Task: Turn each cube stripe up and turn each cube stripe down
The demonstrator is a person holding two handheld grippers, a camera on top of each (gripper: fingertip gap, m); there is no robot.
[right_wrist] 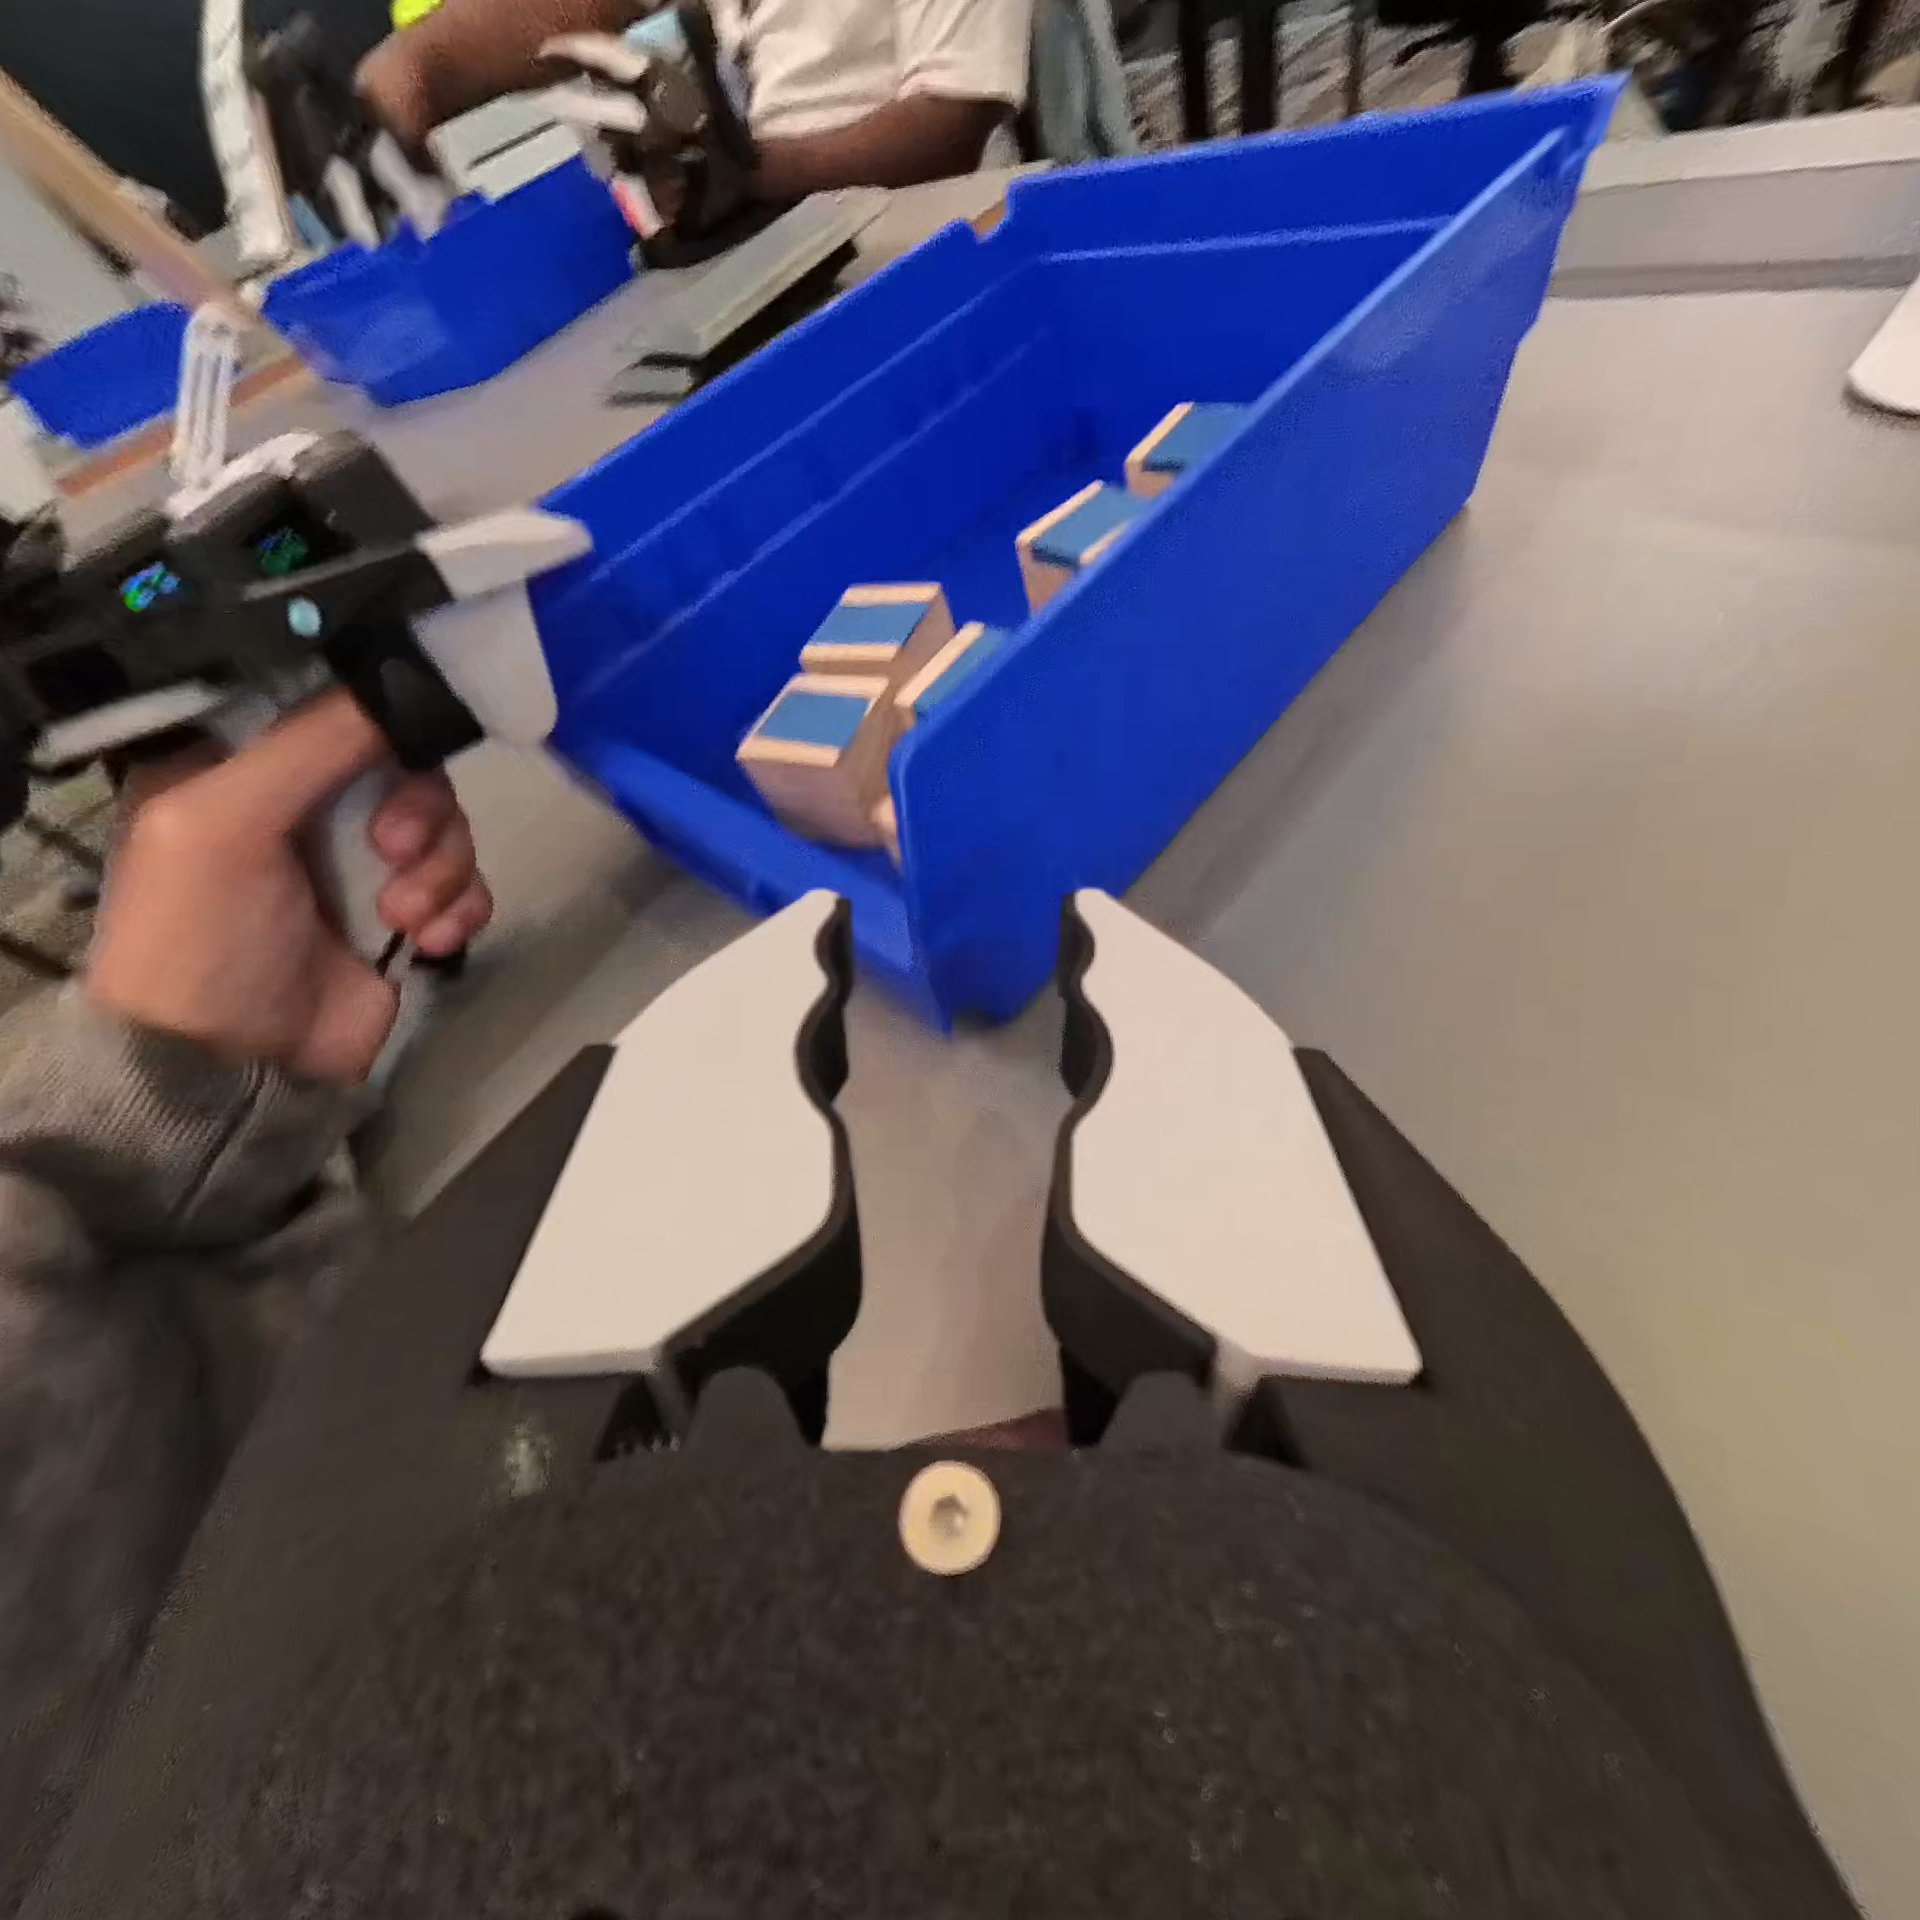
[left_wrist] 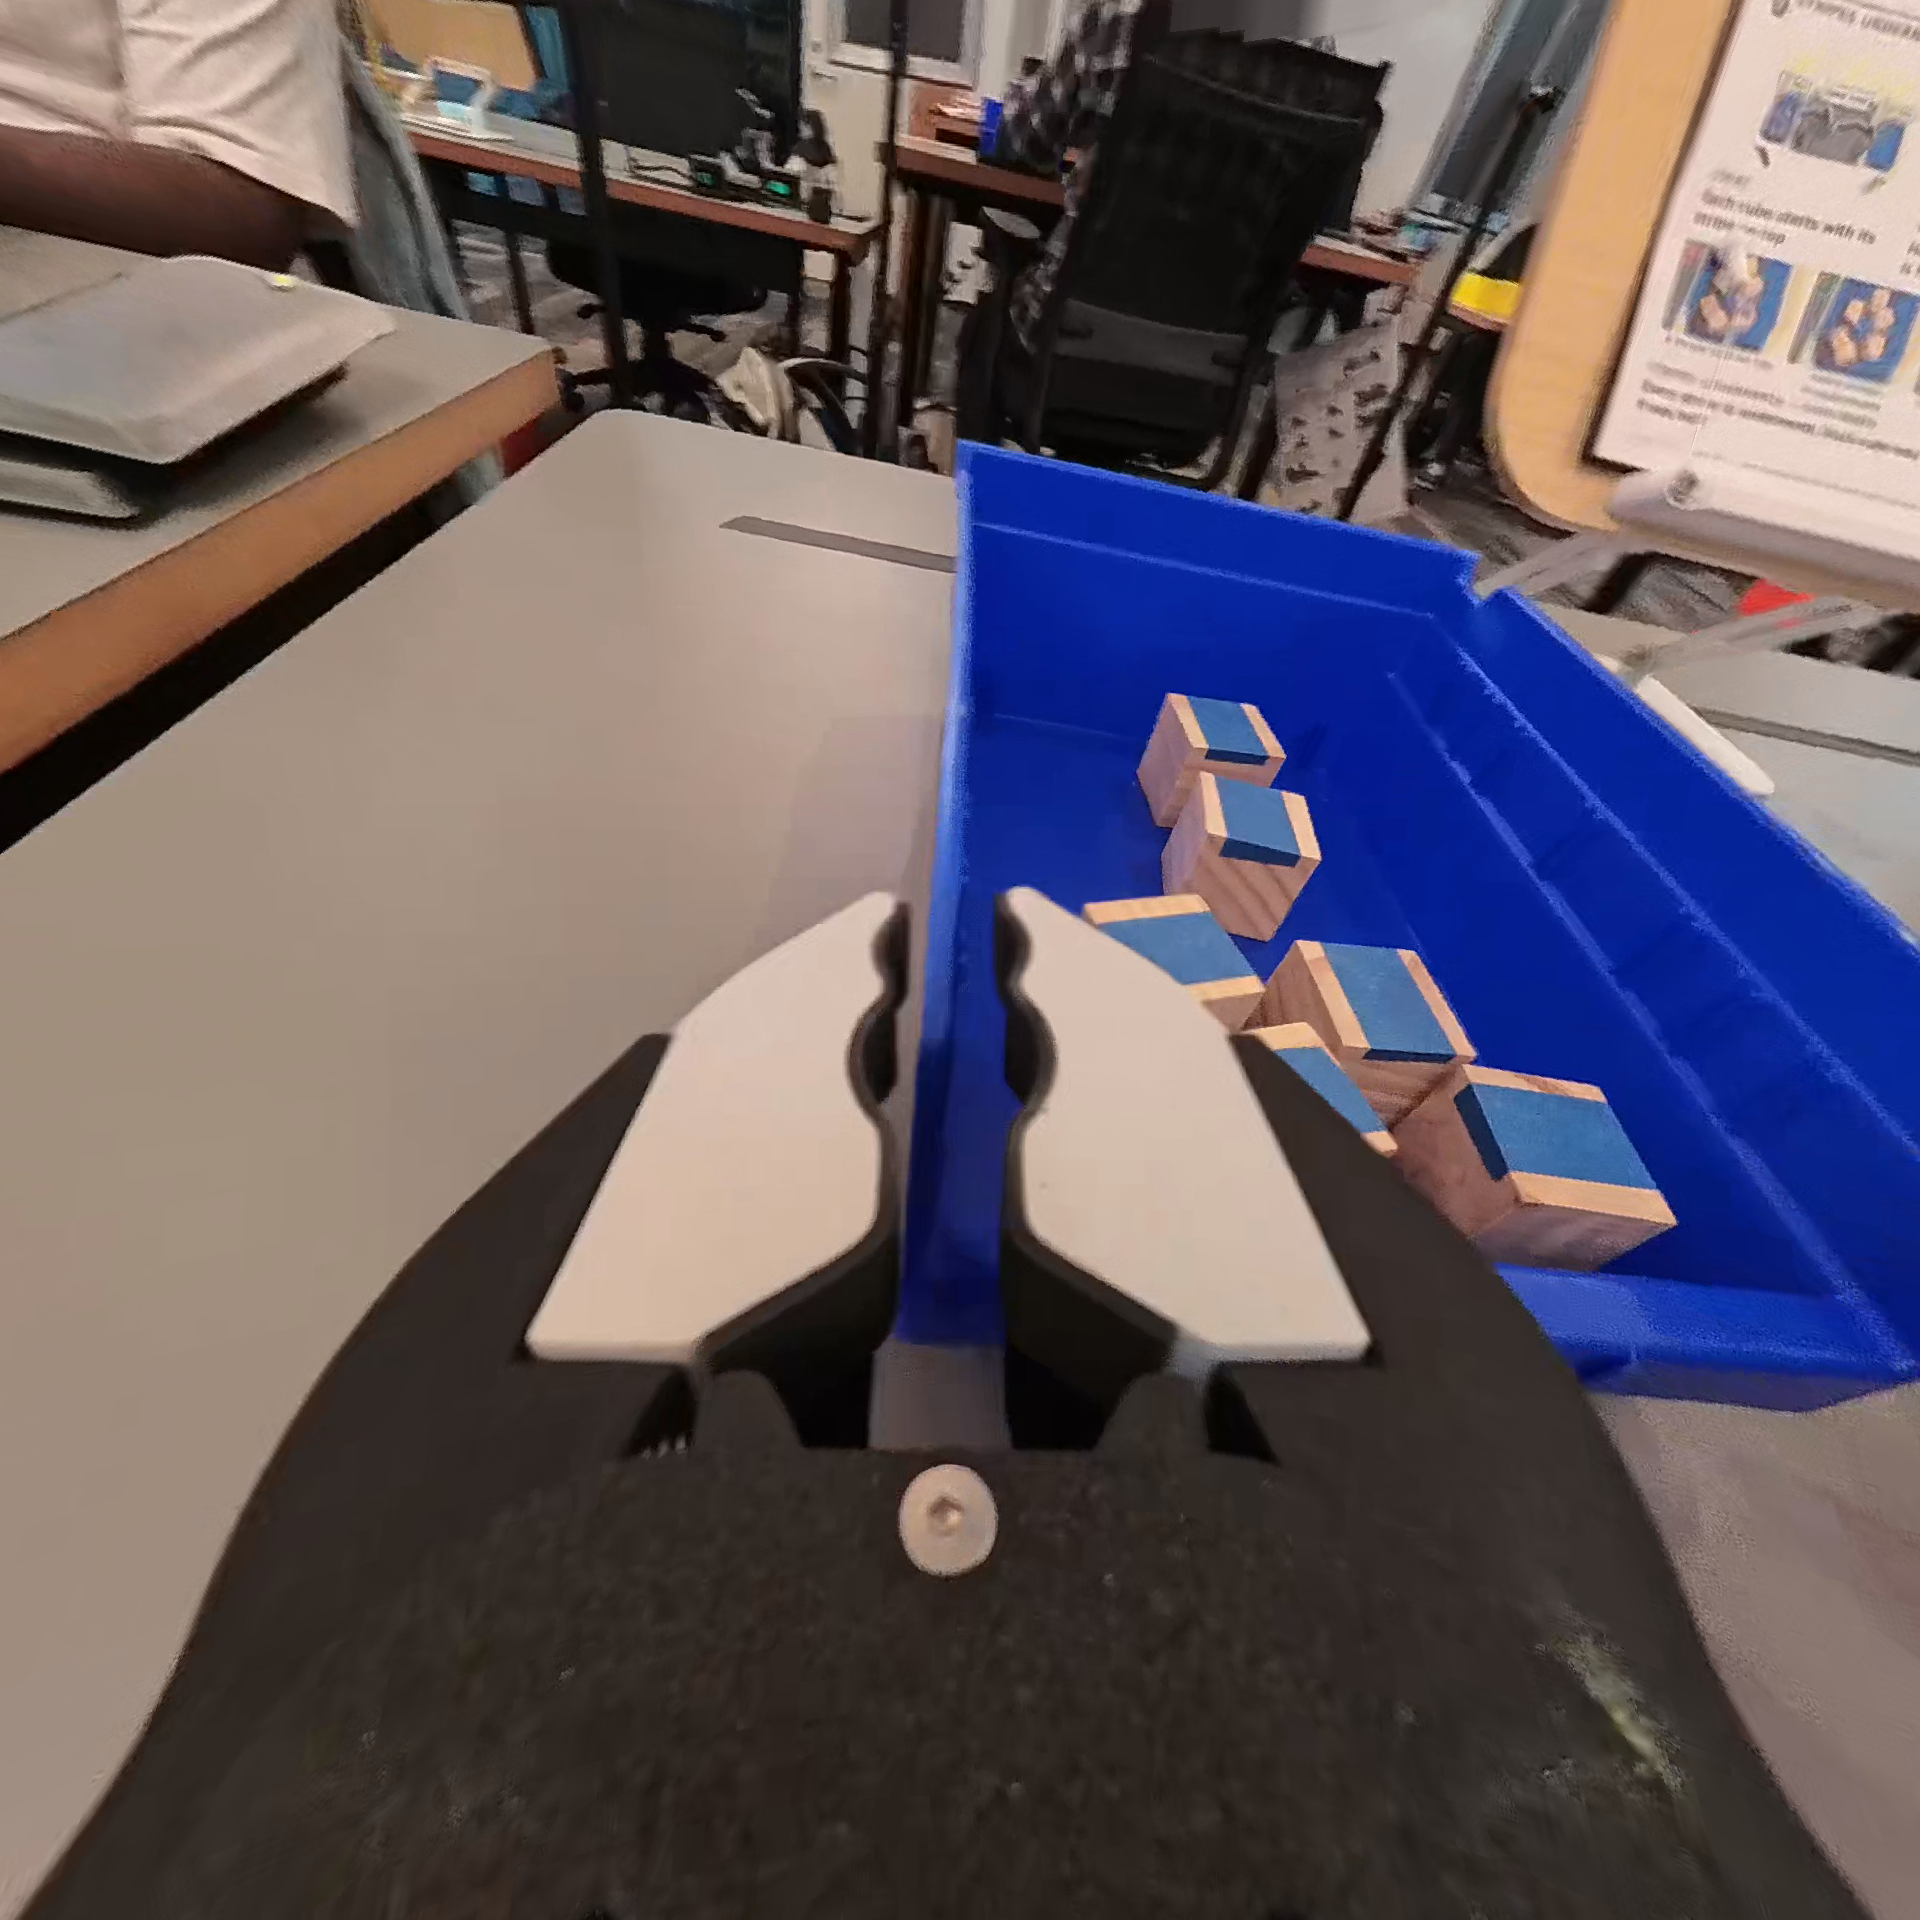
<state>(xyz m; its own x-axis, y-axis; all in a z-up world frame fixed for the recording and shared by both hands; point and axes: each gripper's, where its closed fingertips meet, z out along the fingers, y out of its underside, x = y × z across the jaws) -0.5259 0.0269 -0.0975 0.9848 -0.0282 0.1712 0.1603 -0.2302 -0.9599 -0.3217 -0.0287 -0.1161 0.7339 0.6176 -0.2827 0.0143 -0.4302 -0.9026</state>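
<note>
**Both grippers at the bin, nothing held**

The left gripper (left_wrist: 948, 925) hangs over the left wall of the blue bin (left_wrist: 1621, 727), one finger outside and one above the inside; its jaws stand a narrow gap apart with nothing between them, and whether they touch the wall is not clear. From the right wrist view that same tool (right_wrist: 520, 613) sits level at the bin's left rim, gripped pistol-style by a hand (right_wrist: 260, 894) in a grey sleeve (right_wrist: 114, 1132).

The right gripper (right_wrist: 951, 940) points at the bin's near corner, jaws parted wider, bare table (right_wrist: 1558, 935) showing between them. It holds nothing.

Count the cubes: six wooden ones in the left wrist view, all inside the bin, all blue stripe up. Two sit together toward the far end, the farthest cube (left_wrist: 1210, 753) and the second cube (left_wrist: 1242, 857) just beside it. Four cluster near the front: the cube by the left wall (left_wrist: 1174, 951), the middle cube (left_wrist: 1371, 1003), a half-hidden cube (left_wrist: 1325, 1075) behind the finger, and the nearest cube (left_wrist: 1548, 1158).

The bin's right side and far end lie open. Grey tabletop spreads wide to the bin's left and right.
</note>
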